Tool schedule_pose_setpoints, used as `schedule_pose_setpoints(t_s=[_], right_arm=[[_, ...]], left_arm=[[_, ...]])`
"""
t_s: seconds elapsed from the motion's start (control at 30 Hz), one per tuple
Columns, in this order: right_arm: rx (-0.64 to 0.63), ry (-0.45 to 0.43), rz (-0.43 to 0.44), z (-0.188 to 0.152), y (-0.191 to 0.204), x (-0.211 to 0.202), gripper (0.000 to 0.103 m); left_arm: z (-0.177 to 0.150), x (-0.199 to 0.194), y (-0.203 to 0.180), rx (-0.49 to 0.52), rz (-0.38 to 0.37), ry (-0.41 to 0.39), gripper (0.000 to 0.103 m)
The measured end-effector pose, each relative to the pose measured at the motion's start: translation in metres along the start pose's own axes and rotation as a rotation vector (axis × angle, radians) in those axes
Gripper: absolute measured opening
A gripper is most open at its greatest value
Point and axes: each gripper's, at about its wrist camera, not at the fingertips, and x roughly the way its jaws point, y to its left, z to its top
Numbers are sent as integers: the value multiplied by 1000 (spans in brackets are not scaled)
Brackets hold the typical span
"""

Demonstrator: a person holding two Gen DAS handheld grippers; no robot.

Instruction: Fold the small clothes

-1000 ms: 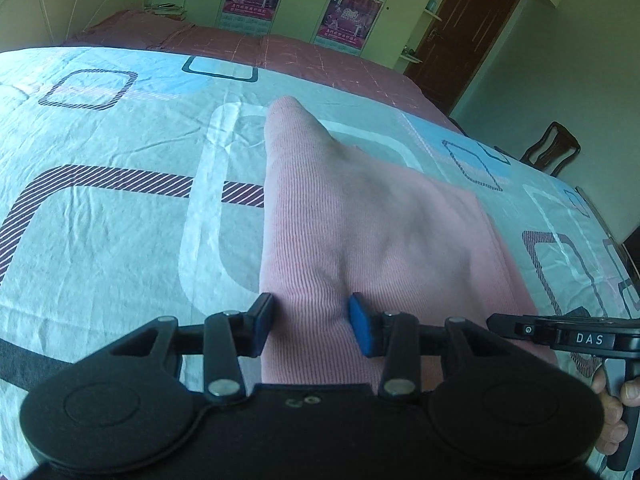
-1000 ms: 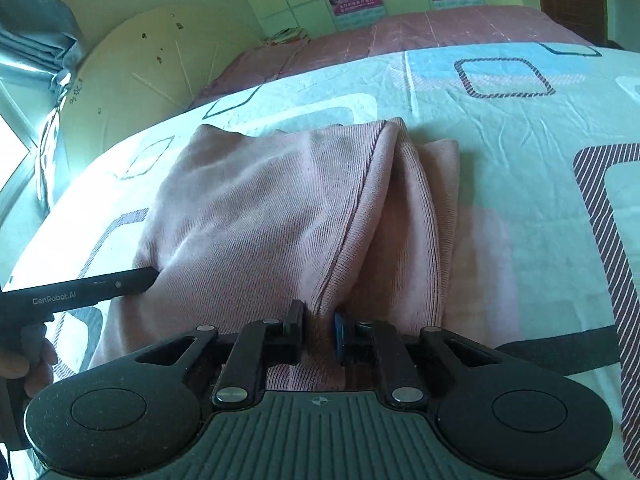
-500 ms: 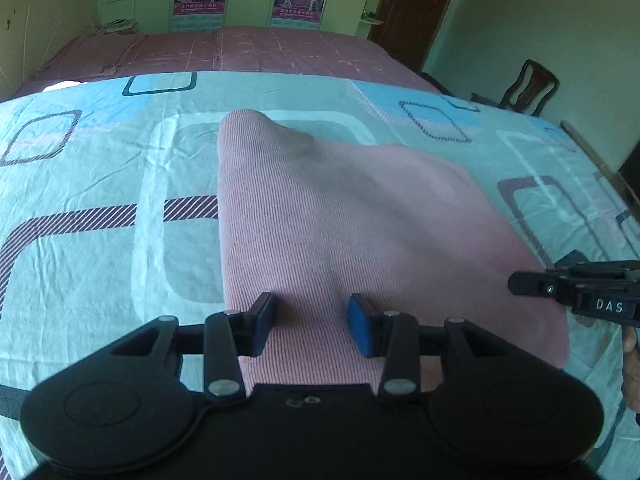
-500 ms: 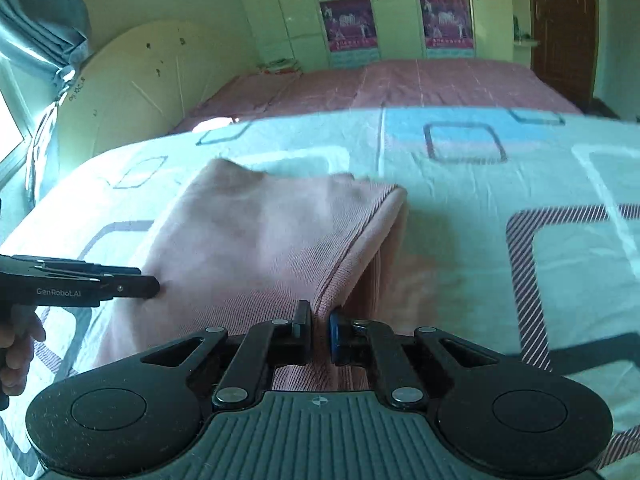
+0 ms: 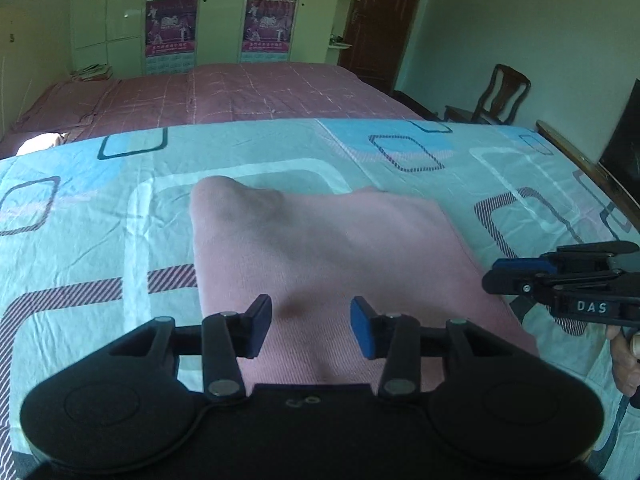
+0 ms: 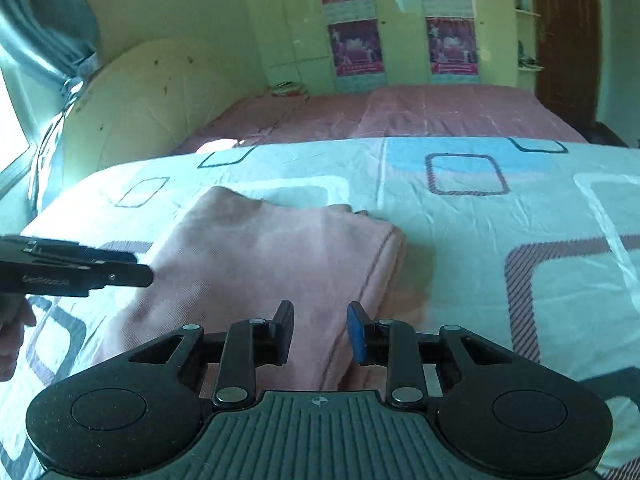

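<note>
Lying folded, pink ribbed garment [image 5: 320,256], rumpled

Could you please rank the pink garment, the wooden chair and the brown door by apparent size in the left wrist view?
1. pink garment, though nearest the camera
2. brown door
3. wooden chair

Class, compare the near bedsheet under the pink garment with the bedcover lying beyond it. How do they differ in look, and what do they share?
The near bedsheet is pale turquoise printed with large rounded rectangles; the far bedcover is dusty pink with a thin grid of light lines. The bedsheet carries the folded pink garment; the bedcover carries only a small stack of what look like papers or books near the wall. Both are spread flat and lightly creased.
</note>
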Motion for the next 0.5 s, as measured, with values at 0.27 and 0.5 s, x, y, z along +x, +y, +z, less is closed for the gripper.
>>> schedule_pose_setpoints(t_s=[0.27, 0.5], right_arm=[[195, 88, -141, -29, -58, 25, 0], [119, -72, 32, -26, -25, -45, 0]], left_arm=[[-10, 25, 15, -95, -54, 79, 43], [-27, -21, -9, -35, -74, 26, 40]])
